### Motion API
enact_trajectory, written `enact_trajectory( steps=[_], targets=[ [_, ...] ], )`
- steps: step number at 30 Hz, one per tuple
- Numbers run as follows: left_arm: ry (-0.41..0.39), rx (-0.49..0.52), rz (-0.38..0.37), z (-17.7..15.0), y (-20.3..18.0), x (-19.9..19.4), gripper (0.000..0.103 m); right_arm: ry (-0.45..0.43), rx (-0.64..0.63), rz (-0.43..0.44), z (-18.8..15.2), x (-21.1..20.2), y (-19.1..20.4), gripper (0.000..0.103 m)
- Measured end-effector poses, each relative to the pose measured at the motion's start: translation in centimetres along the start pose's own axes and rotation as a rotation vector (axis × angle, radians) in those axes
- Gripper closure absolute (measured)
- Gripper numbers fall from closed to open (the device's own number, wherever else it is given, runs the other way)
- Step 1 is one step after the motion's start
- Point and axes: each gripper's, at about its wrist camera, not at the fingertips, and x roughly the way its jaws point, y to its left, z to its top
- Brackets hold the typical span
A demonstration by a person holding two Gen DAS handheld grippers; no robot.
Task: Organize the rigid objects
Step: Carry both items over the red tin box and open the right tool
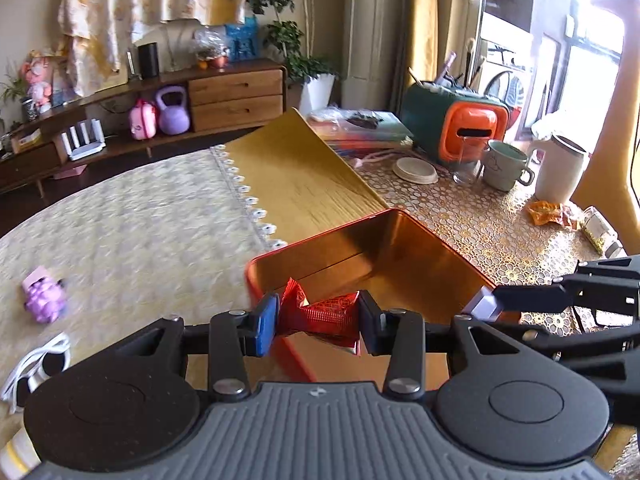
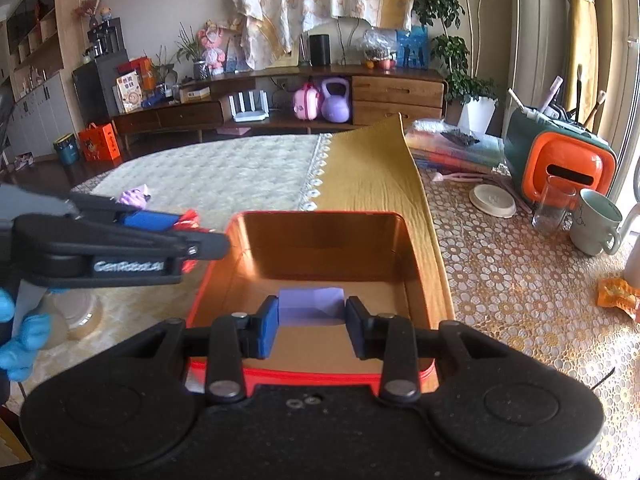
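Note:
An open red tin box [image 1: 432, 248] with a shiny copper inside stands on the table; it also shows in the right wrist view [image 2: 320, 240]. My left gripper [image 1: 318, 316] is shut on a red foil packet [image 1: 320, 312] and holds it over the box's near left rim. My right gripper [image 2: 311, 322] is shut on a pale purple block [image 2: 311, 306] over the box's near edge. The right gripper shows at the right of the left wrist view [image 1: 486, 304]. The left gripper [image 2: 200, 236] shows at the left of the right wrist view.
A purple toy [image 1: 44, 296] and white sunglasses [image 1: 36, 368] lie on the cream cloth at left. At right stand a green mug [image 2: 596, 220], a glass [image 2: 554, 204], a white lid [image 2: 494, 200], an orange-green container [image 2: 560, 160] and an orange wrapper [image 2: 618, 294].

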Motion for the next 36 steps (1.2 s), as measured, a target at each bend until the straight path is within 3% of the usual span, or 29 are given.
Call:
enact_trajectory(
  steps=[14, 26, 36],
  targets=[
    [0.169, 0.051, -0.011, 2.5, -2.4, 9.5, 0.062, 0.092, -0.045, -0.023, 0.4, 5.1, -1.3, 0.069],
    [0.275, 0.032, -0.017, 3.7, -3.1, 13.8, 0.062, 0.171, -0.073, -0.024, 0.4, 8.1, -1.3, 0.069],
    [0.289, 0.052, -0.009, 3.5, -3.6, 14.8, 0.061, 0.198, -0.061, -0.022, 0.1, 9.0, -1.1, 0.069]
  ],
)
